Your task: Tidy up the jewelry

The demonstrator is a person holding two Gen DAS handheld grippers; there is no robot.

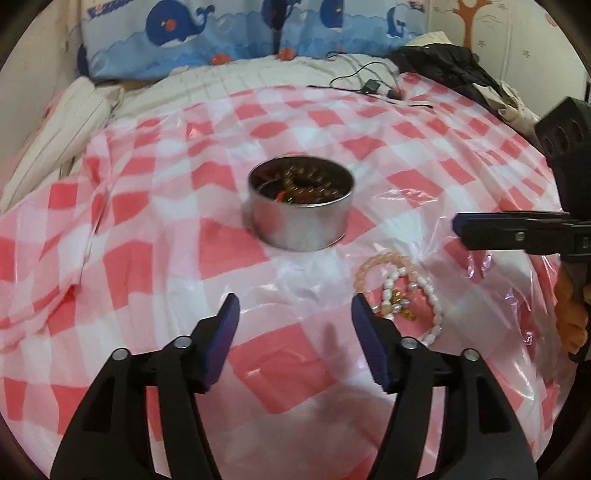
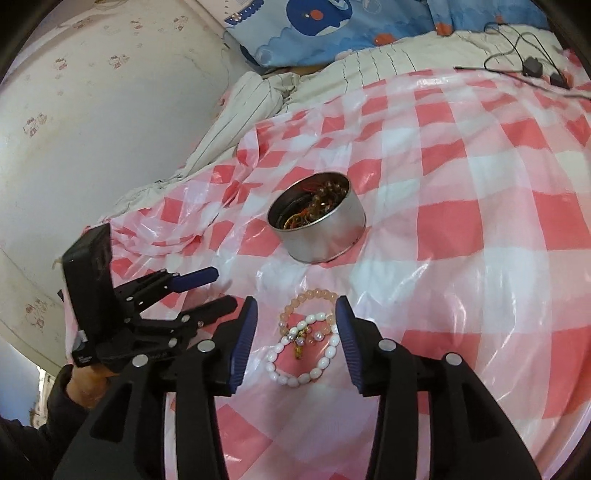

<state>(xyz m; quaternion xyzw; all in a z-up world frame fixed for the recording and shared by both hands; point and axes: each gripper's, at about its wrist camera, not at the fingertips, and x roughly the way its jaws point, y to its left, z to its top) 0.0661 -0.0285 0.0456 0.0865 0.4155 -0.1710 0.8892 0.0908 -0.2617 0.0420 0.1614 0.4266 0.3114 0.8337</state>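
Note:
A round metal tin (image 1: 299, 225) (image 2: 325, 236) stands on the pink-and-white checked plastic sheet (image 1: 147, 236) (image 2: 461, 206), holding brown beads (image 1: 306, 182) and tangled jewelry. In front of it lie a pink bead bracelet (image 1: 380, 262) (image 2: 310, 295) and a white pearl bracelet (image 1: 428, 295) (image 2: 280, 369), overlapping, with a small gold charm. My right gripper (image 2: 297, 306) is open, its blue pads either side of the two bracelets without pressing on them. My left gripper (image 1: 294, 306) (image 2: 221, 291) is open and empty, just left of the bracelets. One right finger (image 1: 491, 230) enters from the right.
Black cables with small adapters (image 1: 371, 86) (image 2: 532, 68) lie at the sheet's far edge. A blue whale-print pillow (image 1: 184, 33) (image 2: 325, 22) and striped bedding (image 1: 74, 122) (image 2: 258, 99) lie behind, dark clothing (image 1: 443, 62) at back right, a wall (image 2: 92, 110) at left.

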